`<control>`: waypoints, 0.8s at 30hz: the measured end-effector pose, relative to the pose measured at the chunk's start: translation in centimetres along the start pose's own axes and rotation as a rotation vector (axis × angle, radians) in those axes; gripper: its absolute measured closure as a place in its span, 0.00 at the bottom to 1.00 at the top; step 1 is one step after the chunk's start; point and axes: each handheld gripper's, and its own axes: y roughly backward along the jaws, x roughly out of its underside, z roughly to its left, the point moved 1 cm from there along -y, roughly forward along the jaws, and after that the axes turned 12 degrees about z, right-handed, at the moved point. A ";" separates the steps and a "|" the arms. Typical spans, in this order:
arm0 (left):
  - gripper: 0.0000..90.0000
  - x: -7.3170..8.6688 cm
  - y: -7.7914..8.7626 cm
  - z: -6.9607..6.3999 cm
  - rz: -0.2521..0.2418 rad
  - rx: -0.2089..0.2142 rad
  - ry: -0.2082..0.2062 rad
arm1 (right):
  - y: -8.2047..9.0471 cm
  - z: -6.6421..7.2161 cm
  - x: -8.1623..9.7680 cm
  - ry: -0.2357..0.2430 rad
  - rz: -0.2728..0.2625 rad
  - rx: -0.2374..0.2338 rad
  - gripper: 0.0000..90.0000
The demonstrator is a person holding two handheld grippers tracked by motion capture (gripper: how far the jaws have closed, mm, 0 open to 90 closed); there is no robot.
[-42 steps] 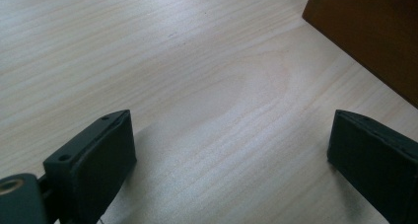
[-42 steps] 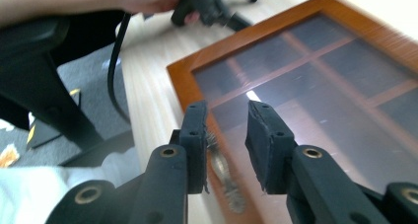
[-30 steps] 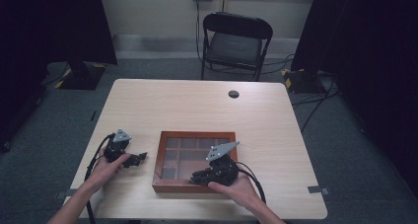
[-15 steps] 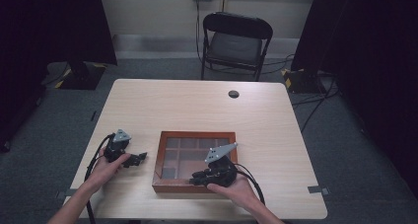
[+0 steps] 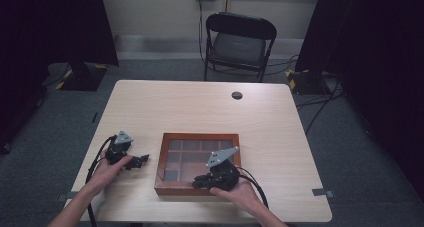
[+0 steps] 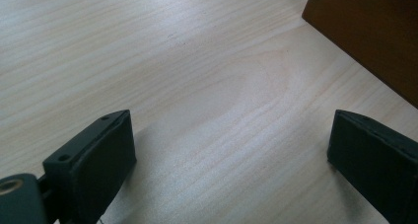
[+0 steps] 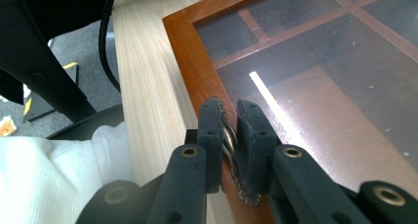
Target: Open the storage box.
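the thing pinched in the right gripper (image 7: 227, 128) is hard to make out — a small metal fitting with a toothed or beaded edge (image 7: 230, 145), set on the near rim of the wooden box (image 5: 197, 163), most of it hidden behind the black jaws. whether it is a latch or a handle cannot be told. in the high view that spot is covered by the gripper's body and the grey plate on top of it. the box's glass lid is down, and the compartments under it look dim behind the glare. the box lies on the worktop (image 5: 200, 112) toward its near edge, between the two hands.

the right jaws have just been closing and are clenched on the metal fitting, with only a thin gap between them.

the left gripper (image 6: 231, 145) hovers low over bare worktop, jaws spread wide and released, nothing between them — a corner of the box is cut off at the top right of the left gripper view, well apart from the jaws.
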 end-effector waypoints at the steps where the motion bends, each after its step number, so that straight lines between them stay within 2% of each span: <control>1: 0.04 0.0 0.0 0.0 0.000 0.000 0.000 | 0.0 0.0 0.0 0.000 0.000 0.000 0.91; 13: 0.04 0.0 0.0 0.0 -0.001 0.001 -0.002 | 0.1 0.2 -0.2 0.001 0.026 -0.006 0.91; 24: 0.04 0.0 0.0 0.0 -0.006 0.003 0.005 | 1.4 0.3 -0.7 -0.006 -0.019 -0.022 0.91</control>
